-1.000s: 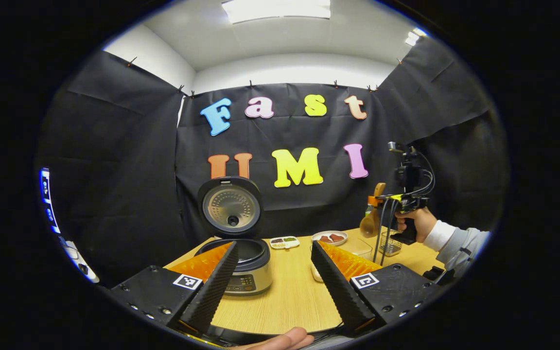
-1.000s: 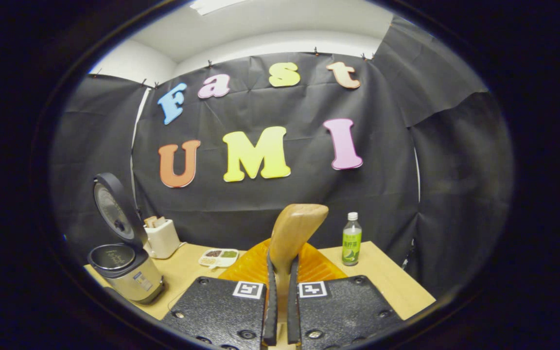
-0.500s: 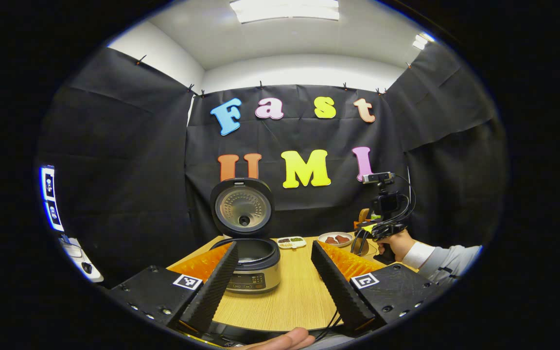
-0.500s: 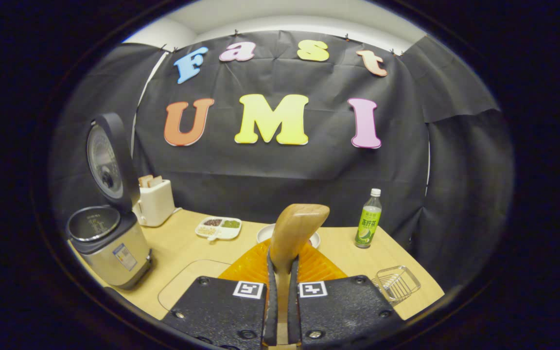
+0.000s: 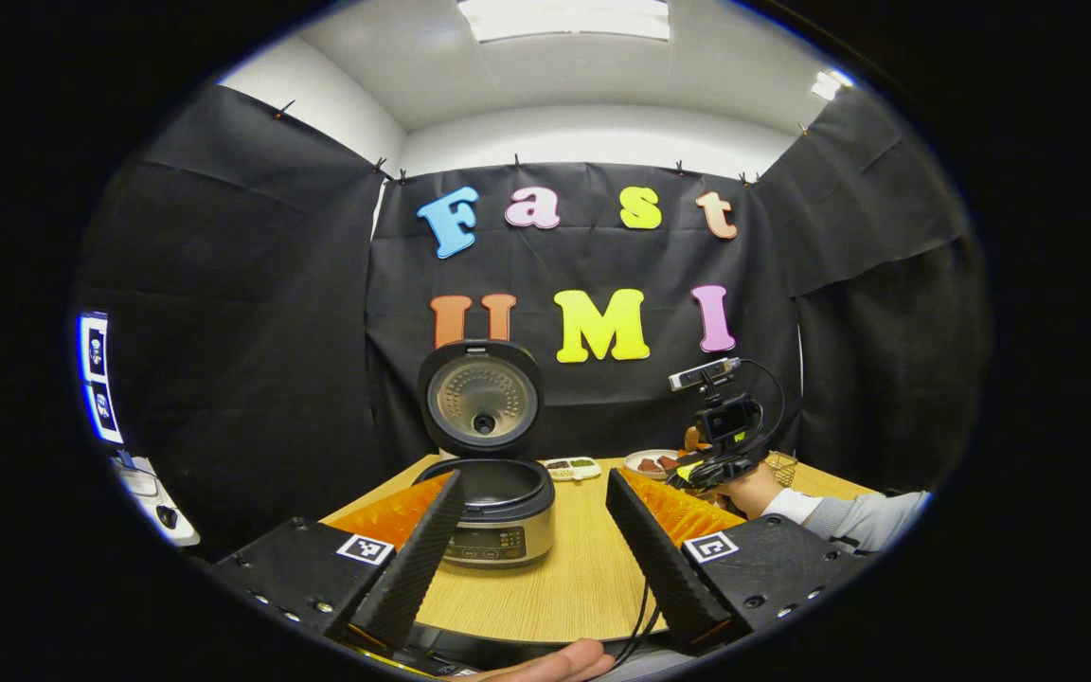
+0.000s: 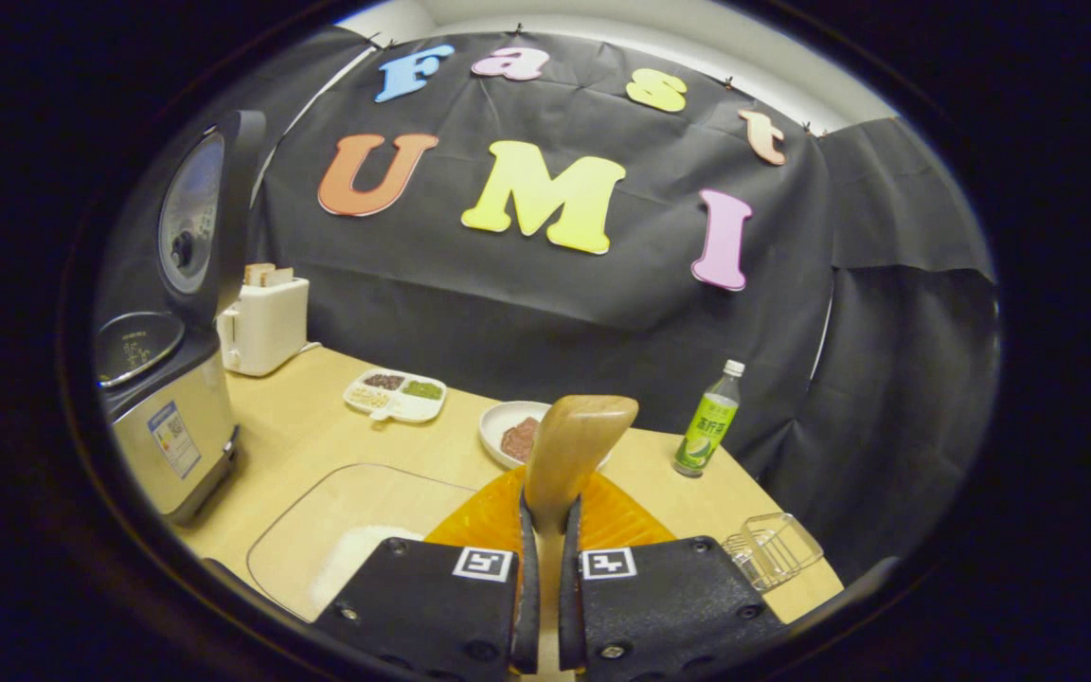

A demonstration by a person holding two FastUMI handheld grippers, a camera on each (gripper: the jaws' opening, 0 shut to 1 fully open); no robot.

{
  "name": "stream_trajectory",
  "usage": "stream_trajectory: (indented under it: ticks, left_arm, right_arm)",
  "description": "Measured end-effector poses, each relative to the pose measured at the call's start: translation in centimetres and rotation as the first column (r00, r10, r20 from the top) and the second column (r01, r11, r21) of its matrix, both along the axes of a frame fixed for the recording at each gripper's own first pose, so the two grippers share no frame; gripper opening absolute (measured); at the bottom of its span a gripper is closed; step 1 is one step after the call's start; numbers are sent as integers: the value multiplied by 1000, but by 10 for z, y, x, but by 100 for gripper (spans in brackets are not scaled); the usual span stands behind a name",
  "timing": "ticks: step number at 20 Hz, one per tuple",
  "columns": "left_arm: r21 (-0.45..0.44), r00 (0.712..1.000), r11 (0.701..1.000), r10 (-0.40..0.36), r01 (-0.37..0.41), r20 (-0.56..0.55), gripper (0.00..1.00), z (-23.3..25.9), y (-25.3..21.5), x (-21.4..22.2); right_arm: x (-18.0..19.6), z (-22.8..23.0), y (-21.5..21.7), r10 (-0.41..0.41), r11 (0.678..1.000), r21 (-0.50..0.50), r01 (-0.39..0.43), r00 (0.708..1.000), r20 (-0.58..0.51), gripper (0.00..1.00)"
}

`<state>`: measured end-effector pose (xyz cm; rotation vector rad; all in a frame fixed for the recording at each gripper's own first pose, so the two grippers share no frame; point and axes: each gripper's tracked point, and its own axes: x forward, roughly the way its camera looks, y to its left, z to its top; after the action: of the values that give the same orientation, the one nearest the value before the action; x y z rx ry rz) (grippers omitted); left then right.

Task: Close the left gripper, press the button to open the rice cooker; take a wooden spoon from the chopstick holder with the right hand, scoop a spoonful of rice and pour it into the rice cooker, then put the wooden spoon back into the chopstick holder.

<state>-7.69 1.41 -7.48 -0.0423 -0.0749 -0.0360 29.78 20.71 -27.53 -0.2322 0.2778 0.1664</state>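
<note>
Lowered since a second ago, the right gripper (image 6: 545,530) now sits just above the table (image 6: 318,436), its fingers clamped on the wooden spoon (image 6: 569,450), whose bowl stands upright. Below it lies a clear container (image 6: 347,511) holding what appears to be white rice. The wire chopstick holder (image 6: 773,549) stands at the table's right edge. The rice cooker (image 5: 498,507) stands at the left edge, lid raised, pot apparently empty. The left gripper (image 5: 531,530) hangs near the front edge, fingers well apart, with bare tabletop between them.
</note>
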Motion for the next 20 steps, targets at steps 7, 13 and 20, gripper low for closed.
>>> stream_trajectory:
  ticks: [7,13,20]
  left_arm:
    - [-1,1000,1000,8,-9,-24,96,-5,8,2]
    - [-1,999,1000,14,-14,-38,96,-8,11,1]
    - [-10,999,1000,9,-10,-40,96,-6,11,-1]
  right_arm:
    - [-31,-4,47,125,971,220,-99,986,-109,13]
    - [-48,2,51,170,919,388,-78,963,-210,13]
    - [-41,-3,21,169,752,650,110,921,-351,13]
